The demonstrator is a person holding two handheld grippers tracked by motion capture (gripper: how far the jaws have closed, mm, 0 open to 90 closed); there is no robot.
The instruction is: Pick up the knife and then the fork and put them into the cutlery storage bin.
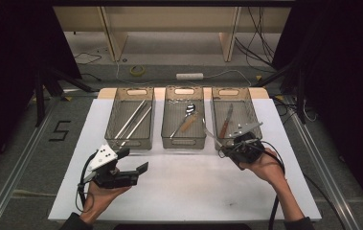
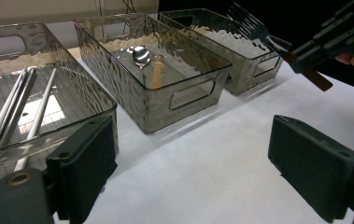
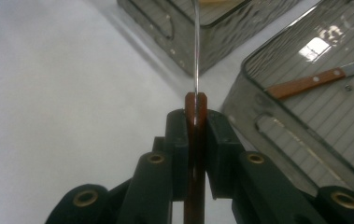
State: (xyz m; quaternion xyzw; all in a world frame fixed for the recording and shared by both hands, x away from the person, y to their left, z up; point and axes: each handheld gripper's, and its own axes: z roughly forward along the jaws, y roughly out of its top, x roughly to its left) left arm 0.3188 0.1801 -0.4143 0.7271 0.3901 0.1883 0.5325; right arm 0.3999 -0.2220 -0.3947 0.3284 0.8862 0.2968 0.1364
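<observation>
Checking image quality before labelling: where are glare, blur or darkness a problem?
High view: dark surroundings, evenly lit white table. Left gripper view: glare on the spoon, near jaws soft. Right gripper view: jaws and clamped brown handle blurred, a bright reflection in the right bin.

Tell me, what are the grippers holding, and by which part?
The right gripper clamps a wooden-handled metal fork by its brown handle. The left gripper is open, holding nothing.

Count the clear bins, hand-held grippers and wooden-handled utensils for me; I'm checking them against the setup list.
Clear bins: 3
Hand-held grippers: 2
Wooden-handled utensils: 3 (one in the middle bin, one in the right bin, one clamped in the right gripper)
Total: 8
</observation>
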